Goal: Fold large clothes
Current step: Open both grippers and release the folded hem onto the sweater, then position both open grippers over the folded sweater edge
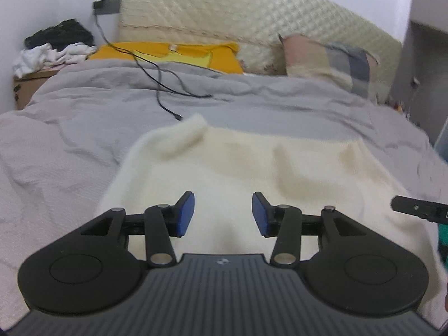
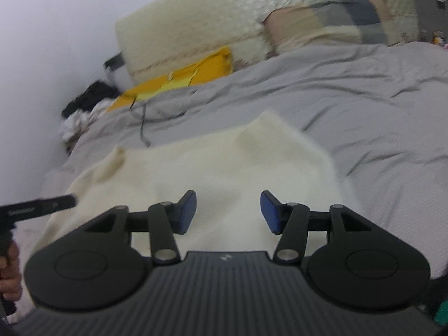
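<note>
sweater (image 1: 252,173), cream and fluffy, lies spread on the grey duvet (image 1: 84,106) of the bed, just below both our grippers, with one corner curled up at its far left edge and another peaked at its far right. our left gripper (image 1: 223,214) hangs over the near part of the cloth with its jaws apart and nothing between the blue pads (image 1: 186,212). our right gripper (image 2: 228,212) is the same: jaws parted, empty, the cloth showing through the gap. each gripper's tip pokes into the edge of the other's view, so the two sit side by side over the sweater.

we judge that a fold has been laid and let go, and we are between folds. the next move calls for choosing fresh edges, likely the two raised far corners or the sides, bringing the jaws down onto them, pinching only one layer, then carrying both across evenly so the knit does not bunch. a black cable (image 1: 159,84) lies beyond on the duvet, clear of the cloth.
</note>
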The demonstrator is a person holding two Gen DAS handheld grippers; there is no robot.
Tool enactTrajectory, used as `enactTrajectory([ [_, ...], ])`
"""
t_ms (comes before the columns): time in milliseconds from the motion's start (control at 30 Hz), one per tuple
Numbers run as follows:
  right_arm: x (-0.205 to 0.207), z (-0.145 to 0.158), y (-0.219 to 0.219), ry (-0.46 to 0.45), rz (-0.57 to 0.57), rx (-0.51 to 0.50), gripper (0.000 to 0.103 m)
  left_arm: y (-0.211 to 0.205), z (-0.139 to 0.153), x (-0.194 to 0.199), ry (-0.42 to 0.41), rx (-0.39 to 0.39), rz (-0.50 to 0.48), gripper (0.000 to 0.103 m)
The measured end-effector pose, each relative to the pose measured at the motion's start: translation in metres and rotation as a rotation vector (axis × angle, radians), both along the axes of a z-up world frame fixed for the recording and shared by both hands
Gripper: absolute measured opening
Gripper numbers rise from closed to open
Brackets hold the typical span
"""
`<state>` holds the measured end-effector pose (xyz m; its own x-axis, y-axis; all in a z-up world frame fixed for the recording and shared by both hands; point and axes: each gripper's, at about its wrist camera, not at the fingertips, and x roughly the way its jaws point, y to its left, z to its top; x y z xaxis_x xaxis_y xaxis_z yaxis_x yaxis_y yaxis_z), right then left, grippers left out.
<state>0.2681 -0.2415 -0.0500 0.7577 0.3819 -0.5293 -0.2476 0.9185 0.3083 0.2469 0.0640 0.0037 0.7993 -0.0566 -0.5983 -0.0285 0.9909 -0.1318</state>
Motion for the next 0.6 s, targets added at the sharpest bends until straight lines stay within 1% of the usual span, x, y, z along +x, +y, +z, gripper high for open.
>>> enactTrajectory([
  [67, -0.001, -0.006, 0.009, 0.017, 0.024, -0.022, 0.054, -0.008, -0.008, 0.004, 0.016, 0.026, -0.025, 0.051],
  [133, 0.001, -0.013, 0.014, 0.032, 0.036, -0.049, 0.054, -0.013, -0.017, 0.008, 0.042, 0.036, -0.043, 0.051],
  [233, 0.007, -0.025, 0.021, 0.07, 0.059, -0.068, 0.052, -0.016, -0.031, 0.016, 0.077, 0.063, -0.045, 0.051],
  [367, 0.014, -0.041, 0.031, 0.101, 0.072, -0.112, 0.052, -0.025, -0.047, 0.023, 0.134, 0.137, -0.049, 0.051],
  [467, 0.02, -0.048, 0.032, 0.122, 0.075, -0.109, 0.052, -0.025, -0.053, 0.028, 0.157, 0.147, -0.046, 0.051],
  [600, 0.024, -0.054, 0.035, 0.131, 0.083, -0.122, 0.052, -0.02, -0.057, 0.037, 0.172, 0.129, -0.042, 0.051],
])
